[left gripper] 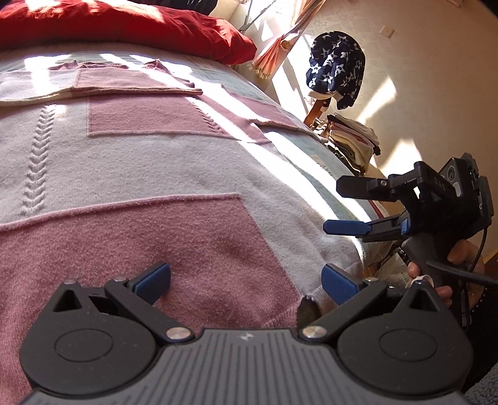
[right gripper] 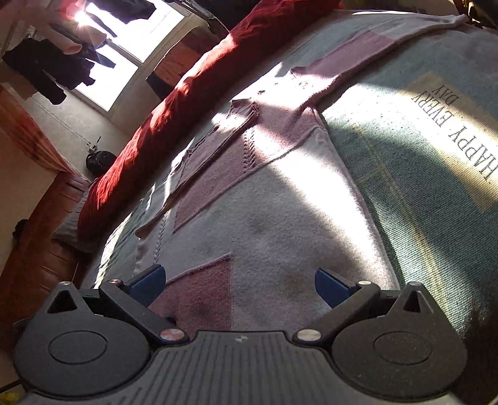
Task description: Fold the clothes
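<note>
A knitted sweater (left gripper: pixel 174 174) in pink and pale grey patches lies spread flat on the bed, with a sleeve folded across its far end. My left gripper (left gripper: pixel 246 280) is open, low over the sweater's near hem, holding nothing. In the left wrist view my right gripper (left gripper: pixel 348 207) hovers by the sweater's right edge, also open, with a hand (left gripper: pixel 442 280) on its handle. The right wrist view looks along the sweater (right gripper: pixel 280 218) from its hem; the right gripper (right gripper: pixel 239 285) stands open just above the cloth with nothing between its blue pads (right gripper: pixel 149 283).
The bed has a teal cover (right gripper: pixel 420 187) printed "HAPPY EVERY DAY". A red quilt (left gripper: pixel 140 28) lies along the far side. Beyond the bed's right edge are a stack of folded clothes (left gripper: pixel 351 140) and a navy star-print garment (left gripper: pixel 336 68). Dark clothes (right gripper: pixel 46 68) hang by the window.
</note>
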The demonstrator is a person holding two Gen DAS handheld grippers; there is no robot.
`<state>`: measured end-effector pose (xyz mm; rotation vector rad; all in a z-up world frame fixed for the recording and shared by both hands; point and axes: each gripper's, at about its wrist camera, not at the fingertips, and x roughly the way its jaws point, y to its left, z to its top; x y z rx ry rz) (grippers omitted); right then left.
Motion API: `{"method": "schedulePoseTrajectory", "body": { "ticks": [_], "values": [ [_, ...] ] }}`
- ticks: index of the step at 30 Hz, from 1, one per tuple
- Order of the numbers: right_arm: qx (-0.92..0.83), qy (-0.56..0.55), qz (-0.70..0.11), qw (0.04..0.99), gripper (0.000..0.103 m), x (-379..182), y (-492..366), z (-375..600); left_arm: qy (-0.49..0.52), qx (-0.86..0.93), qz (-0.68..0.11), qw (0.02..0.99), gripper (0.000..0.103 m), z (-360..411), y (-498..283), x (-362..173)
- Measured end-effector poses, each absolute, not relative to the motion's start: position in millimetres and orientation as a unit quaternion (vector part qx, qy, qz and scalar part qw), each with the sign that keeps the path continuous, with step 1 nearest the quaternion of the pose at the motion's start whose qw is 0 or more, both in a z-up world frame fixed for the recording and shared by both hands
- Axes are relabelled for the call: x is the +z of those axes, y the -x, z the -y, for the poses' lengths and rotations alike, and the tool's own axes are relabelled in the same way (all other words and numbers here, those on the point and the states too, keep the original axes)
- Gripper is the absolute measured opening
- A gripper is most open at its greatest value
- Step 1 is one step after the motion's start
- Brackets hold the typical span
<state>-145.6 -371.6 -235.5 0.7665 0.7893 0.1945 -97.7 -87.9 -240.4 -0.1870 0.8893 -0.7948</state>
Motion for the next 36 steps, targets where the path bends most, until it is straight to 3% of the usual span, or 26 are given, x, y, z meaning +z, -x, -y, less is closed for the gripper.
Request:
{"method": "schedulePoseTrajectory", "body": {
  "ticks": [20,36],
  "values": [
    [0.071,-0.371,-0.391,0.839,0.103,-243.4,161.2,381.0,0.075,-0.365,-0.408,0.833,0.102,87.4,99.8,-231.9],
    [0.051,-0.321,-0.368,0.871,0.103,-216.0,117.1,416.7,0.060,-0.332,-0.399,0.853,0.102,80.6,80.6,-225.6]
  ]
}}
